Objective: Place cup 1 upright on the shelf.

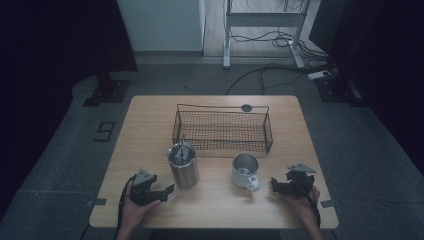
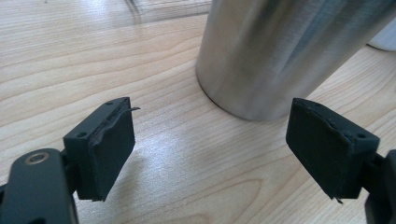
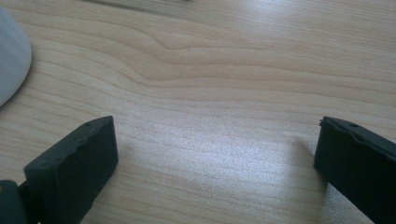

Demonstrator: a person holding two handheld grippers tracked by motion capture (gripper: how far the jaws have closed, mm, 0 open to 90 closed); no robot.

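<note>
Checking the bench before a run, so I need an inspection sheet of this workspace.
Surface: wooden table, bare grain between the things.
Job's things: steel tumbler upright with a utensil standing in it; white mug upright, handle toward the person; wire basket behind them, apparently empty.
Clutter: nothing seen.
Grippers: left gripper beside the tumbler, jaws apart, nothing between them; right gripper beside the mug, jaws wide, nothing held.
Cables: one trails from each gripper; loose leads on the floor beyond the table.
Surroundings: dim room, grey floor, a white frame behind.

tumbler (image 2: 285,51): top cut off | mug (image 3: 11,60): mostly cut off | tumbler contents: unclear
</note>
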